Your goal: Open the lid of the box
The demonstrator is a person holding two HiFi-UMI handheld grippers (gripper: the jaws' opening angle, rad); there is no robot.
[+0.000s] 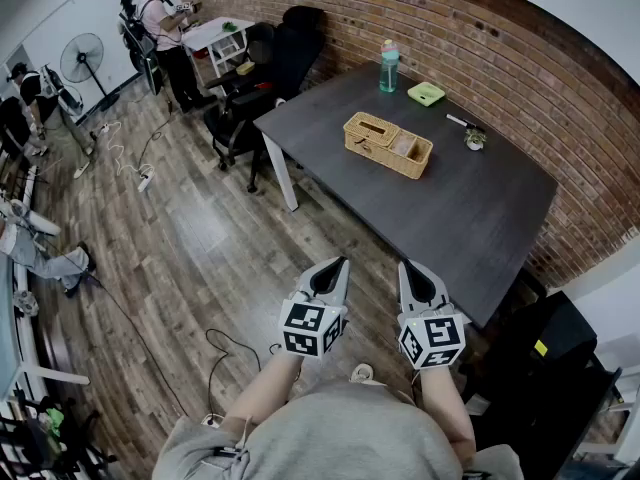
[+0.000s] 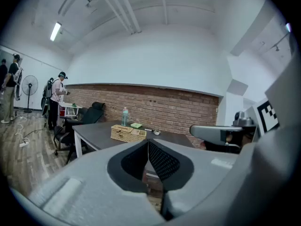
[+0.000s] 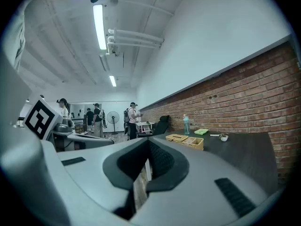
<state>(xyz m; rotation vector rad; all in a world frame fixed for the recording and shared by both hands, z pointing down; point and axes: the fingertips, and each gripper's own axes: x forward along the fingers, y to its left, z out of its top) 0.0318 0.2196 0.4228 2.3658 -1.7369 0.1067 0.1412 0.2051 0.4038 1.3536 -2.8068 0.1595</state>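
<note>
In the head view, the wicker box [image 1: 388, 144] sits near the middle of the dark table [image 1: 470, 218]. A bottle [image 1: 389, 66] and a green tray [image 1: 426, 93] stand beyond it. The left tool [image 1: 339, 264] and right tool [image 1: 405, 266] hang side by side over the floor, short of the table's near edge and well apart from the box. Each has its jaws pressed together on nothing.

In the left gripper view, the two pads meet at the tip with nothing between them. The box [image 2: 127, 132] shows far ahead on the table, just left of the jaw line.

In the right gripper view, the jaws are likewise pressed together and empty. The box [image 3: 187, 140] lies ahead and to the right.

The box looks light and fairly stiff, with a rough weave that should give good grip. A slotted lid [image 1: 370, 128] seems to cover one part, and the other end looks open. Being light, the box may slide or lift with the lid, so one tool could steady the body while the other pinches the lid's edge. Which side hinges cannot be told.
</note>
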